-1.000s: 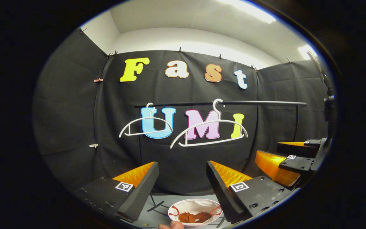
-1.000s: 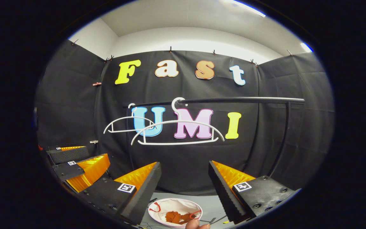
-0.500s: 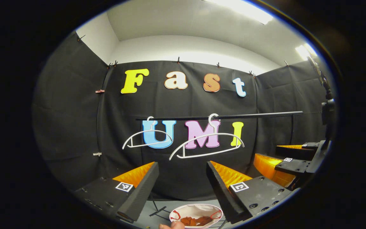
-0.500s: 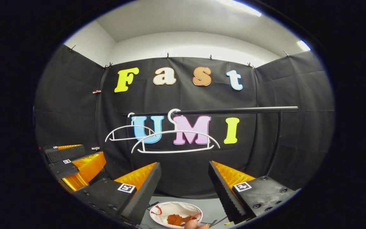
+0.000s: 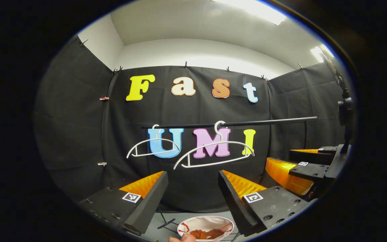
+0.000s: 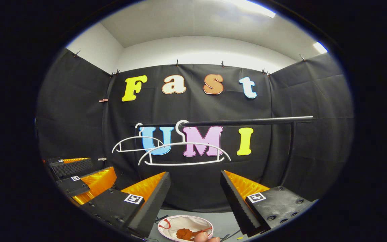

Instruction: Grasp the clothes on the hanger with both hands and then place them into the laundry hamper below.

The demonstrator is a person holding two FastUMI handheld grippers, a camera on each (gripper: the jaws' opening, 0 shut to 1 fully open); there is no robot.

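Observation:
Two bare white hangers hang on a black rail. Under them stands a white laundry hamper with red handles, and rust-orange clothes lie inside it. My left gripper is open and holds nothing, high above the hamper. My right gripper is open too, level with it. The right gripper view has the same hangers, the hamper and the clothes. Each gripper shows beside the other: right gripper, left gripper.
Black cloth walls close the booth on three sides. The rail's upright post stands at the right. Black stand feet lie on the grey floor by the hamper. A person's fingertip shows at the bottom edge.
Both views have tilted upward, so the rail and hangers sit lower in the picture and the hamper has slid toward the bottom edge. The near hanger swung slightly left. Both grippers stayed open.

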